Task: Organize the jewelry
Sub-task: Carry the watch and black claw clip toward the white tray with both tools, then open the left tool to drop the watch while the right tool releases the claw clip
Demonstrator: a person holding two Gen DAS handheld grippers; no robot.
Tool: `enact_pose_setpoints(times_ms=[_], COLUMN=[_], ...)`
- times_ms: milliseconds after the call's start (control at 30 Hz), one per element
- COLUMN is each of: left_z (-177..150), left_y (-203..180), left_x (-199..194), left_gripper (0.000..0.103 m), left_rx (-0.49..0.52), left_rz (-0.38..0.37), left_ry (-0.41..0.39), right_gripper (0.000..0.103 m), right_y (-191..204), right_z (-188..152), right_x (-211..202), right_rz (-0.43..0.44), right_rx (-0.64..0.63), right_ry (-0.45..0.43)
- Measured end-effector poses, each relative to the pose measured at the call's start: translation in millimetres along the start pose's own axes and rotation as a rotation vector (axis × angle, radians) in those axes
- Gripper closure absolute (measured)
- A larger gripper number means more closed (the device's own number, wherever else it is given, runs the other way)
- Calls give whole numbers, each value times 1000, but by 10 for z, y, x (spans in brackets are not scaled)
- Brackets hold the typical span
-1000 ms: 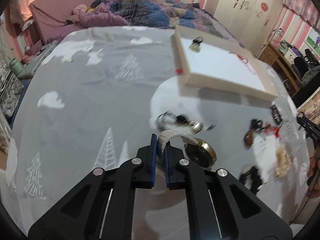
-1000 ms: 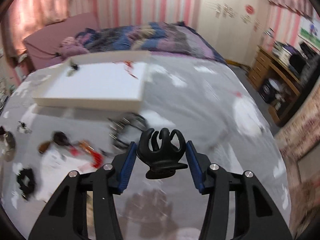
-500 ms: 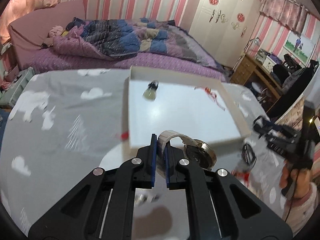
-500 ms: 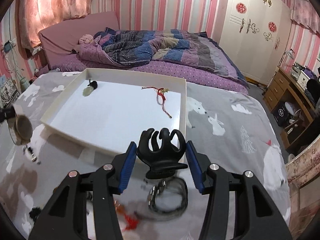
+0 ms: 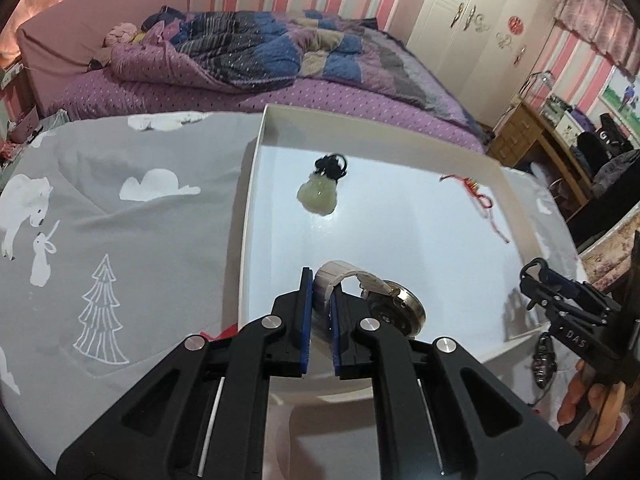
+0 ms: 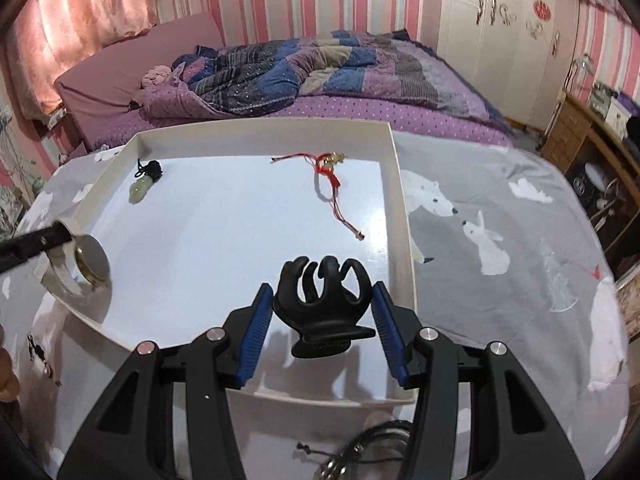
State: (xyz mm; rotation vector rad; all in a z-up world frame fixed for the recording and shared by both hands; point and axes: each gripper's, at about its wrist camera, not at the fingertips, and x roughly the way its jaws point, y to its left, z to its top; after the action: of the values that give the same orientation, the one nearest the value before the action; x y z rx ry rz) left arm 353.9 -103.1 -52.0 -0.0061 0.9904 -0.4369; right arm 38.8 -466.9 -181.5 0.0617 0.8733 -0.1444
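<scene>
Both grippers have swung in over the white tray [image 6: 404,216]: left gripper [image 5: 319,304] pinching the watch [image 5: 394,308] strap at seven o'clock, right gripper [image 6: 322,320] clamping the hair claw [image 6: 322,300] near five, probably ready to drop.

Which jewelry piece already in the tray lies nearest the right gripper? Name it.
The red string bracelet, beyond the right gripper; the green pendant sits in the white tray's far-left corner.

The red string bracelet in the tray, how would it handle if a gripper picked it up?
The red string bracelet lies in loose curves in the white tray, so it would probably droop limply. It looks thin and light, likely hard to pinch off the flat floor.
</scene>
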Motion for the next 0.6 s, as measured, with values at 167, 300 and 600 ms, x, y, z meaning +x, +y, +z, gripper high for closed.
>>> enact_pose_setpoints(times_ms=[167,300,600], left_z=[-41,-67,-126], left_y=[-1,8,-78], left_x=[92,110,-185], left_gripper=[97,96,70], left_rx=[16,20,69], left_rz=[23,46,85], left_ry=[10,14,-58], right_gripper=[52,51,36], right_y=[7,48,64], right_z=[-20,-7,-5], right_x=[110,137,-115], right_rz=[-9,-13,24], right_rx=[-15,-27,-21], right_ry=[18,13,-39])
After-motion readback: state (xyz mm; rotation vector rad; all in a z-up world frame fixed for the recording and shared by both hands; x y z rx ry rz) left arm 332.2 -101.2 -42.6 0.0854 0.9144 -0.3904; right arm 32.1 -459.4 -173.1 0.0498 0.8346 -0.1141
